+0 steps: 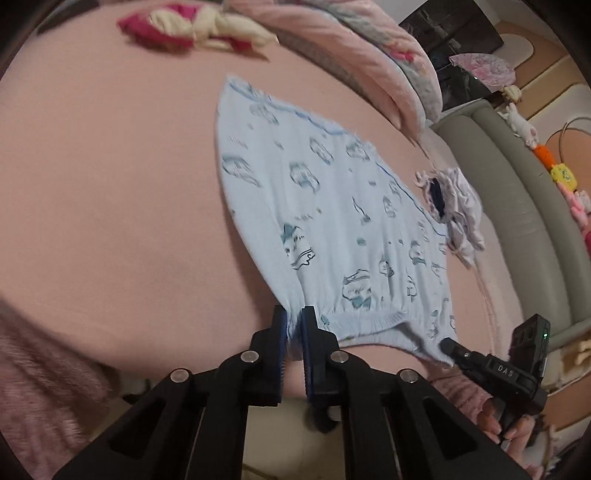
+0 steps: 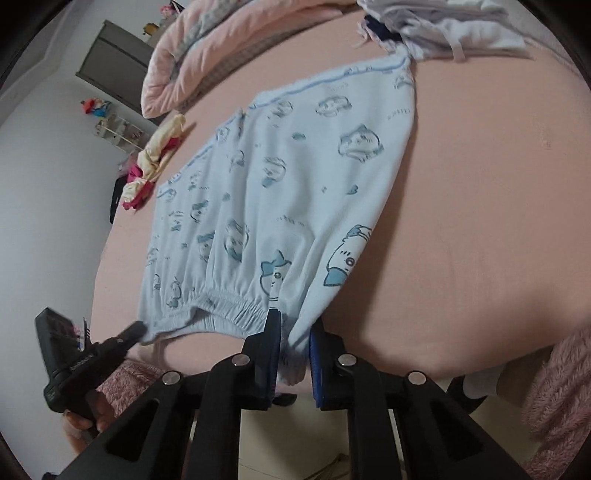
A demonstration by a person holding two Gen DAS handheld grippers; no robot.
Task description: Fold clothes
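The light blue printed shorts [image 1: 325,206] are spread on the pink bed [image 1: 110,184], their near waistband pinched by left gripper [image 1: 293,325] and right gripper [image 2: 295,332]; "DAS" is read on the right gripper

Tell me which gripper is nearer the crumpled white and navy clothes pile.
Right. The right gripper pinches the light blue shorts at the waistband end on the pile's side. The left gripper pinches the opposite waistband end, nearer the pink and cream garment.
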